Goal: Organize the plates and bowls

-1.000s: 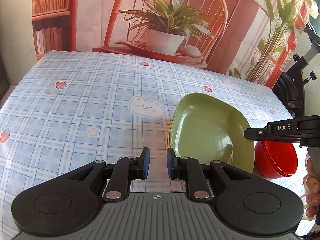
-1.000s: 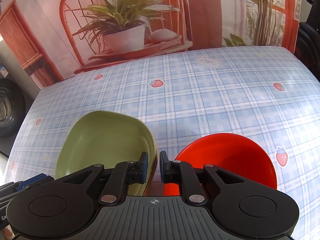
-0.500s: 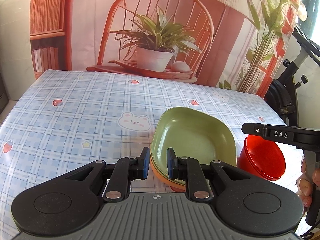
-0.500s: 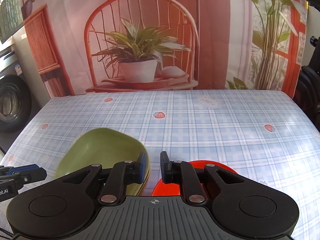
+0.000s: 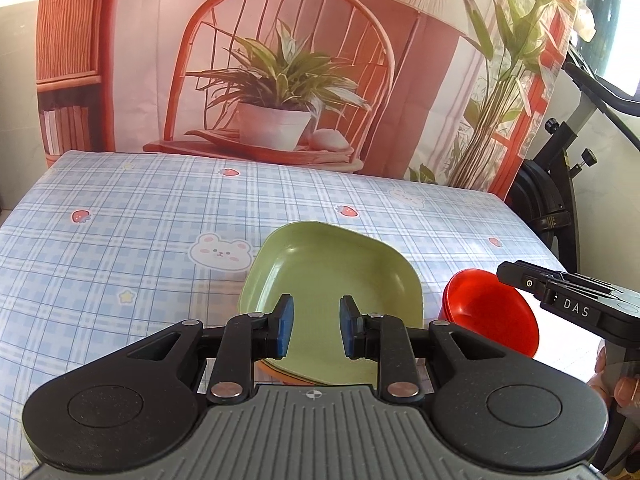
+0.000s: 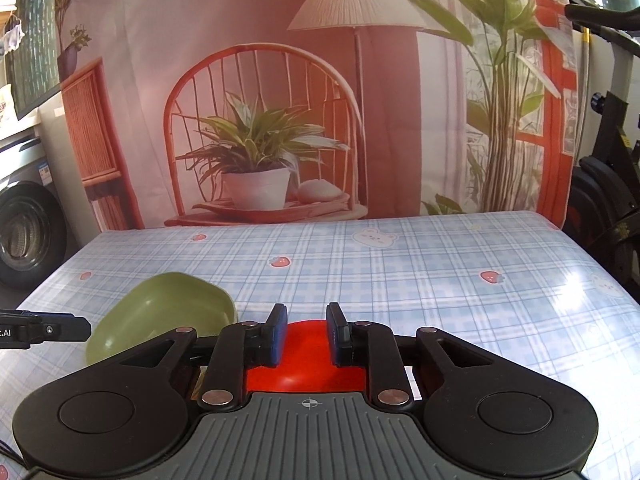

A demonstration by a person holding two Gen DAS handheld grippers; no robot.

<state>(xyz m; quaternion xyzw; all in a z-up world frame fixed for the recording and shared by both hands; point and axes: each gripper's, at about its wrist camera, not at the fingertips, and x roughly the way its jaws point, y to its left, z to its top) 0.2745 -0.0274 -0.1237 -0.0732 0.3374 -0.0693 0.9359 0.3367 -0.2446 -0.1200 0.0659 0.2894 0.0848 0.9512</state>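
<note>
A green square plate (image 5: 332, 280) rests on an orange plate (image 5: 280, 374) whose rim peeks out beneath it, on the checked tablecloth. It also shows in the right wrist view (image 6: 160, 312). A red bowl (image 5: 492, 314) stands just right of the plates; it also shows in the right wrist view (image 6: 306, 360), mostly hidden behind the fingers. My left gripper (image 5: 314, 330) is open and empty, above the near edge of the green plate. My right gripper (image 6: 306, 338) is open and empty, above the red bowl; it also shows in the left wrist view (image 5: 568, 300).
The table (image 5: 120, 248) has a blue plaid cloth with bears and strawberries. A printed backdrop (image 6: 280, 120) hangs behind its far edge. An exercise bike (image 5: 560, 200) stands to the right, a washing machine (image 6: 24, 232) to the left.
Both grippers have pulled back and risen from the dishes, and their jaws have opened wider. The green plate and red bowl stay put on the table.
</note>
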